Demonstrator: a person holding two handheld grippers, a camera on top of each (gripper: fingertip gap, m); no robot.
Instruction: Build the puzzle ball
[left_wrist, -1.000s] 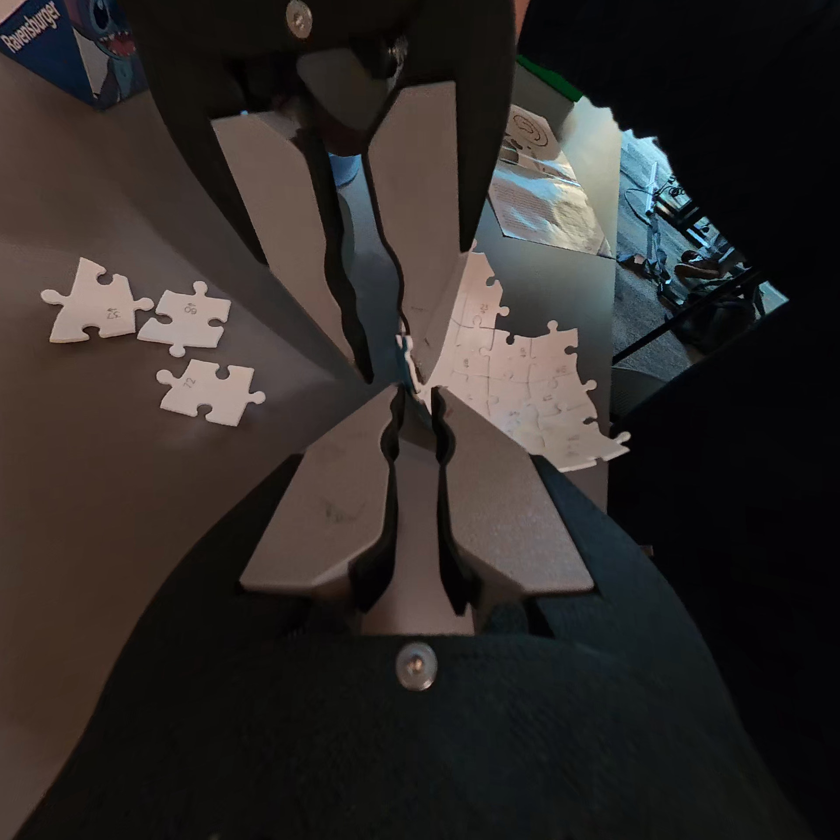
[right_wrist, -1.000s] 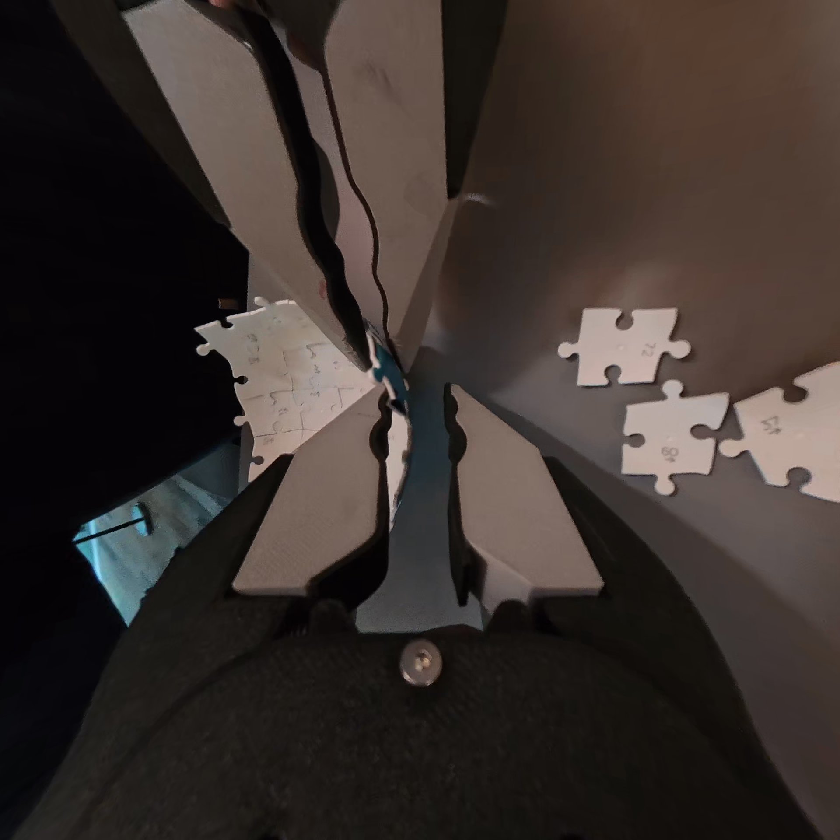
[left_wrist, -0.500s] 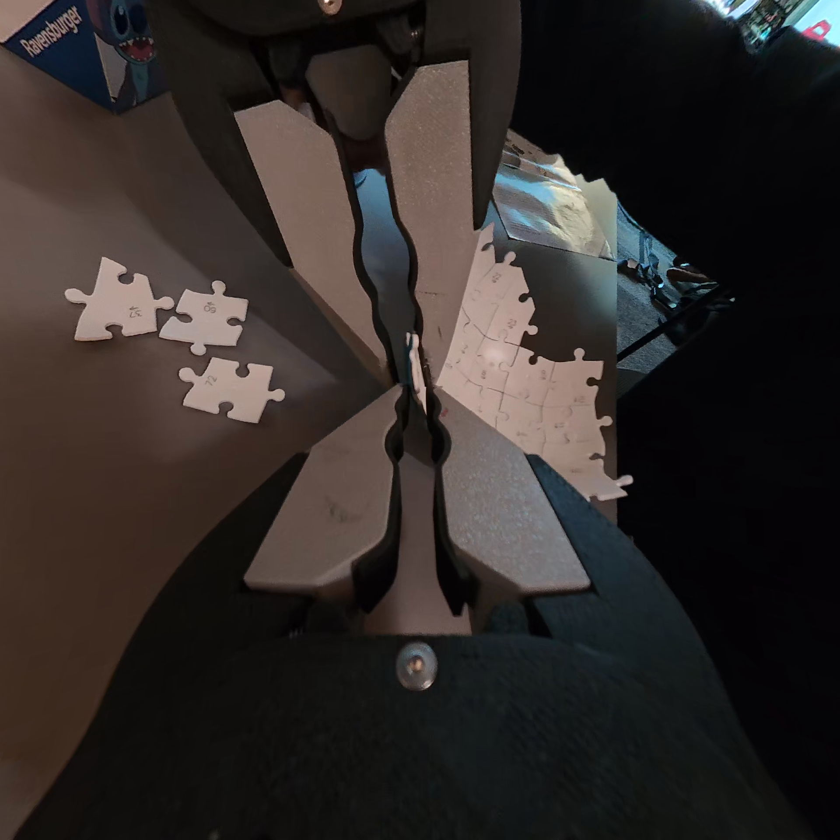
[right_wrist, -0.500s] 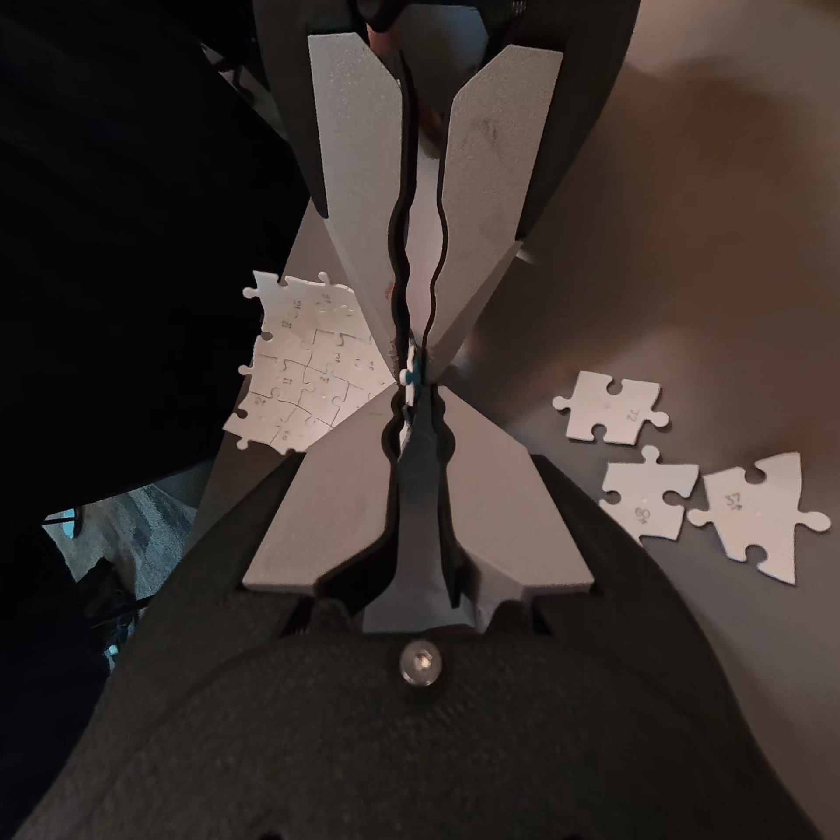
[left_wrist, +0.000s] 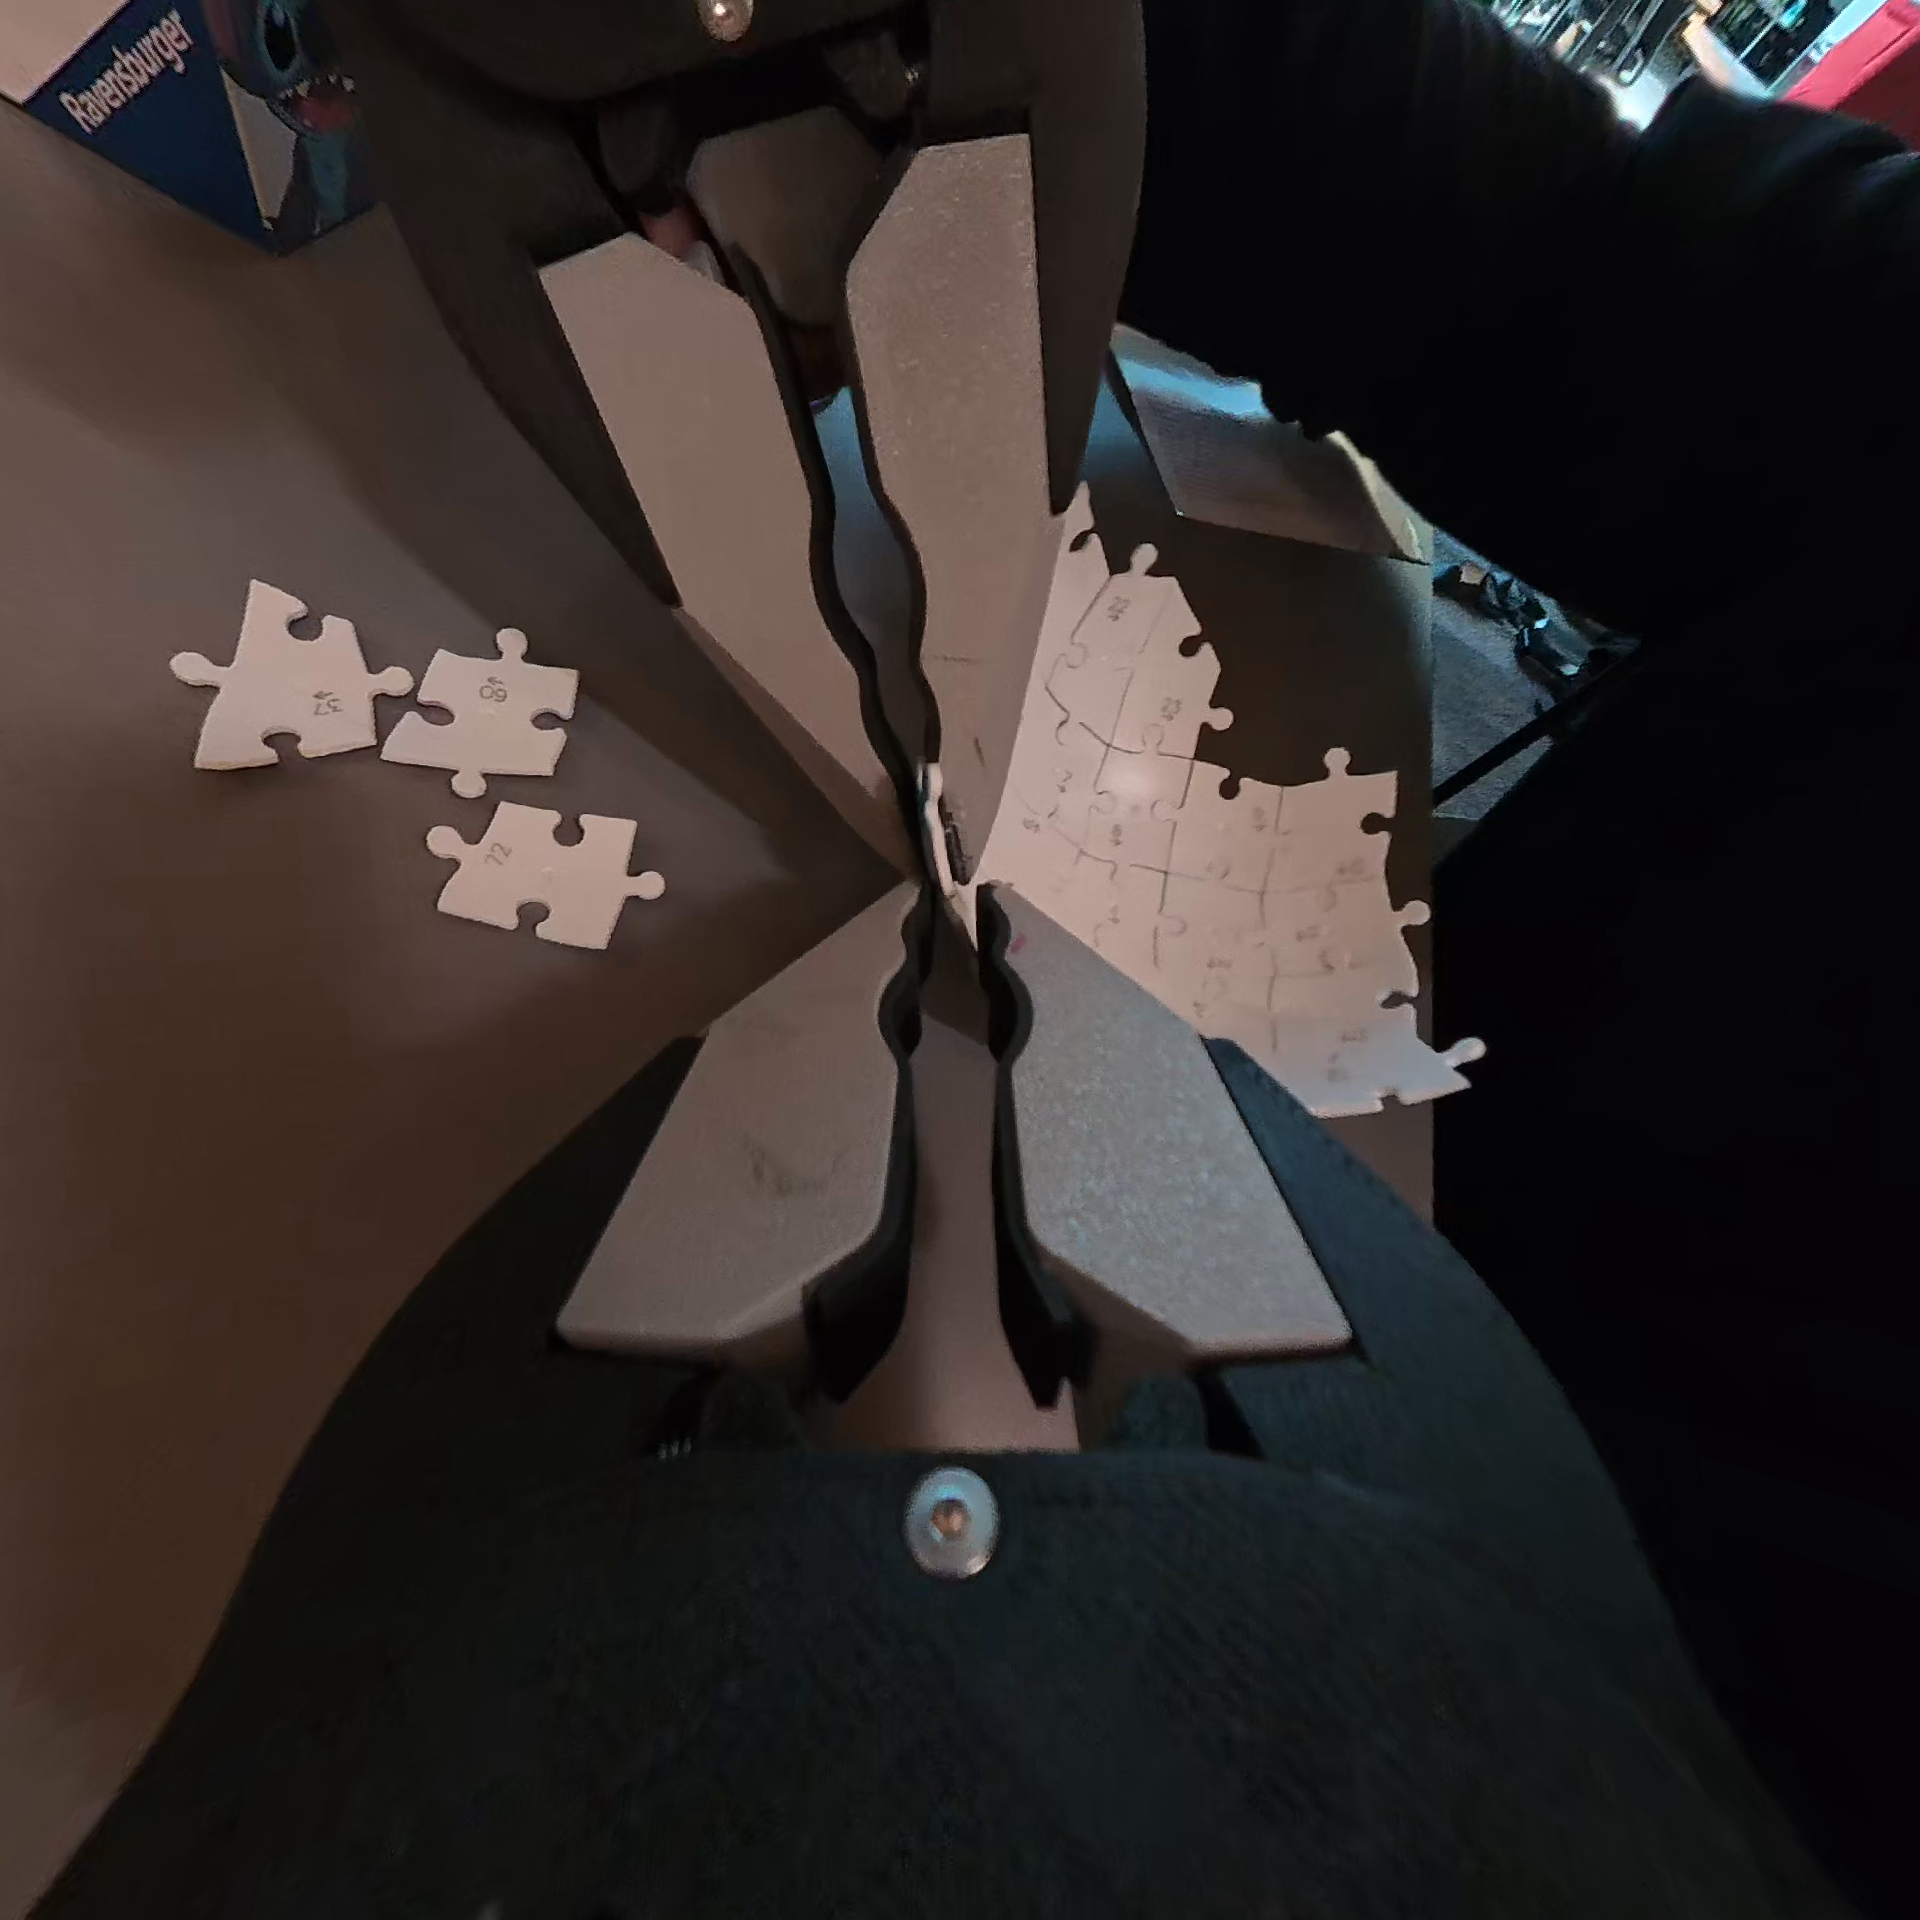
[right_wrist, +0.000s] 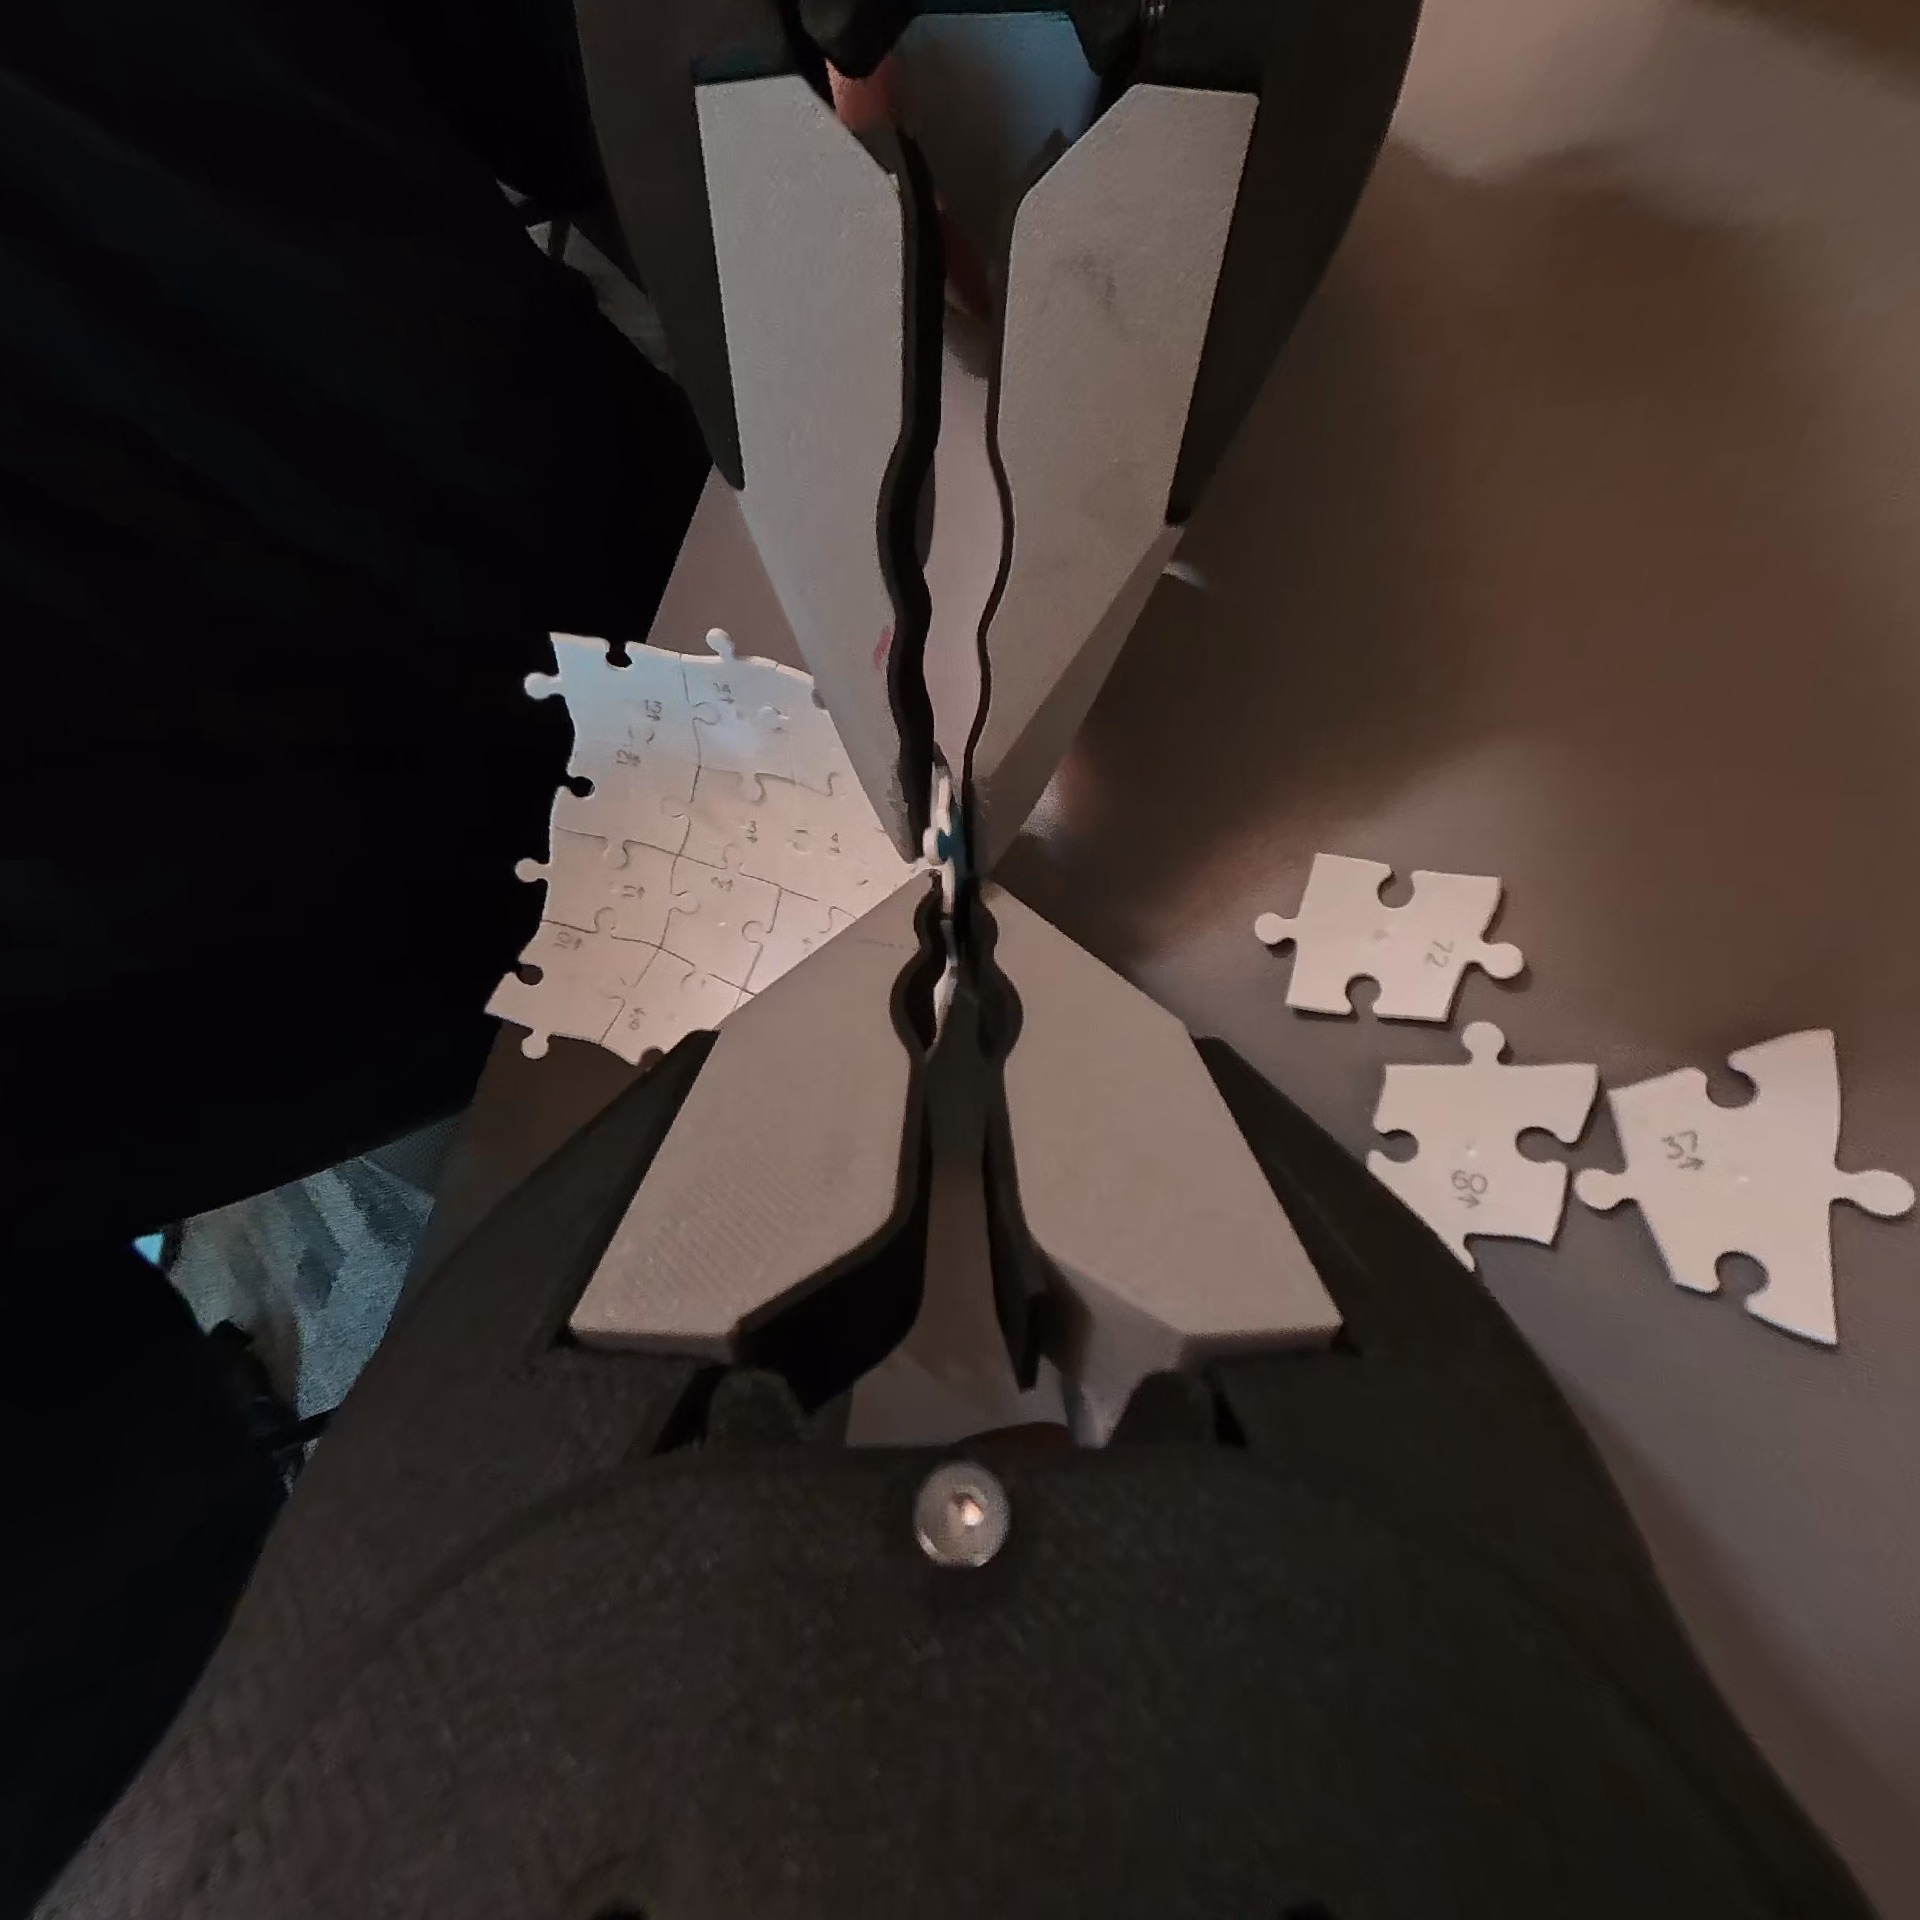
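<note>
My left gripper (left_wrist: 948, 906) and right gripper (left_wrist: 928, 821) point at each other, tip to tip, just above the brown table (left_wrist: 260, 1039). Both are shut on a small puzzle piece (left_wrist: 938, 831) that stands edge-on between the tips. In the right wrist view the piece (right_wrist: 943, 826) shows white with a blue face, running from the left gripper (right_wrist: 943, 805) into my right gripper (right_wrist: 956, 920). I cannot tell if it is one piece or two joined. A white assembled section (left_wrist: 1247, 883) lies face down beside the grippers; it also shows in the right wrist view (right_wrist: 675, 862).
Three loose white pieces lie face down on the table (left_wrist: 296, 691) (left_wrist: 488, 707) (left_wrist: 540, 868), also in the right wrist view (right_wrist: 1392, 940). A blue puzzle box (left_wrist: 208, 114) stands at the back. A paper sheet (left_wrist: 1278, 468) lies near the table edge. A dark sleeve (left_wrist: 1558, 312) fills one side.
The two grippers have swung from a slanted meeting to straight tip to tip. The piece stays pinched between them. The loose pieces and the assembled section have not moved on the table.
</note>
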